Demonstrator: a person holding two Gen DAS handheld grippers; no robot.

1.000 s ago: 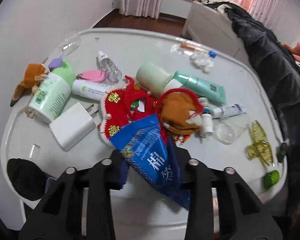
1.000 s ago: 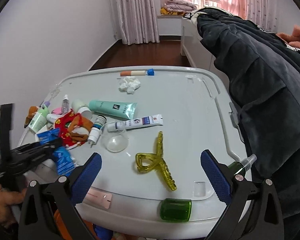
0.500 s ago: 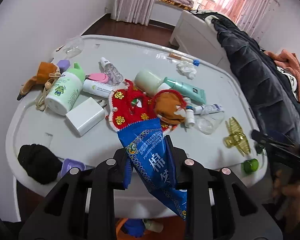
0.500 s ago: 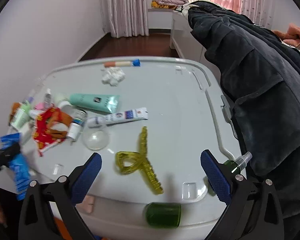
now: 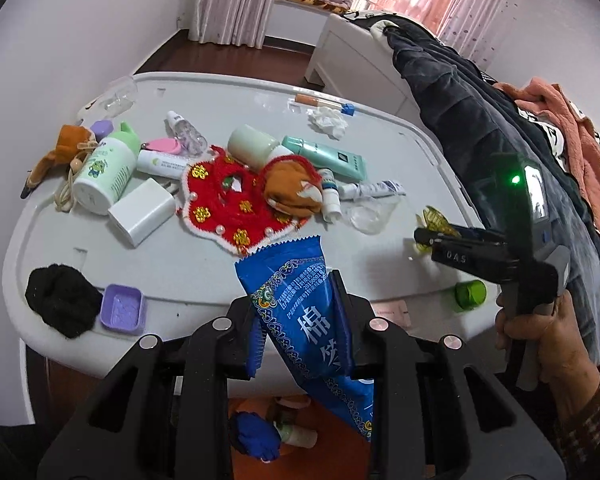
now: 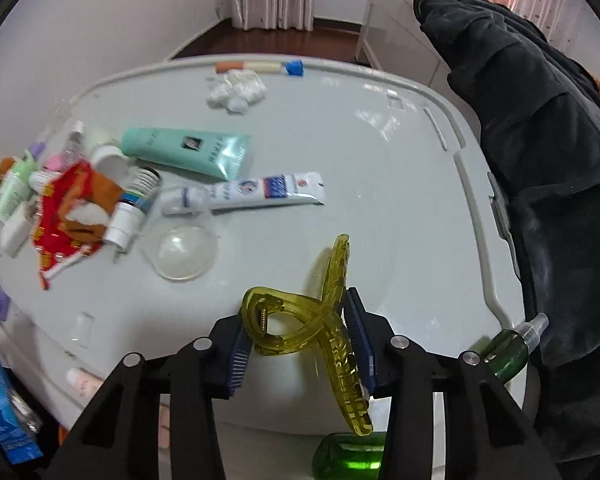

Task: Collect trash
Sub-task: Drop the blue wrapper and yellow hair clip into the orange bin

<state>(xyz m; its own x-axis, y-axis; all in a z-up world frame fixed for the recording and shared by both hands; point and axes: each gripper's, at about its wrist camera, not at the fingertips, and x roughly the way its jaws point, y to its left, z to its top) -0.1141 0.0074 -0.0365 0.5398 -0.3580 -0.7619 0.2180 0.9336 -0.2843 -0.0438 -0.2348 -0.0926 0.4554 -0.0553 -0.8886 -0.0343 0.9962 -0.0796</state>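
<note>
My left gripper point(image 5: 298, 322) is shut on a blue cotton-swab packet point(image 5: 300, 312) and holds it off the near edge of the white table point(image 5: 204, 276). The packet also shows at the left edge of the right wrist view point(image 6: 0, 412). My right gripper point(image 6: 300, 344) is shut on a yellow hair claw clip point(image 6: 320, 328) at the table's near right. In the left wrist view the right gripper point(image 5: 424, 236) shows side-on over the clip point(image 5: 436, 220). A crumpled white tissue point(image 6: 238, 88) lies at the far side.
Several bottles, tubes, a red crochet piece point(image 5: 236, 204), a white charger point(image 5: 142, 210) and a black sock point(image 5: 62, 304) crowd the table's left. A clear dome lid point(image 6: 184, 252), green caps point(image 6: 348, 456) and a spray bottle point(image 6: 512, 348) sit near the front. Dark clothing point(image 6: 540, 120) hangs right.
My left gripper has pulled back off the table with the blue packet. My right gripper was open and has moved forward and shut on the yellow claw clip.
</note>
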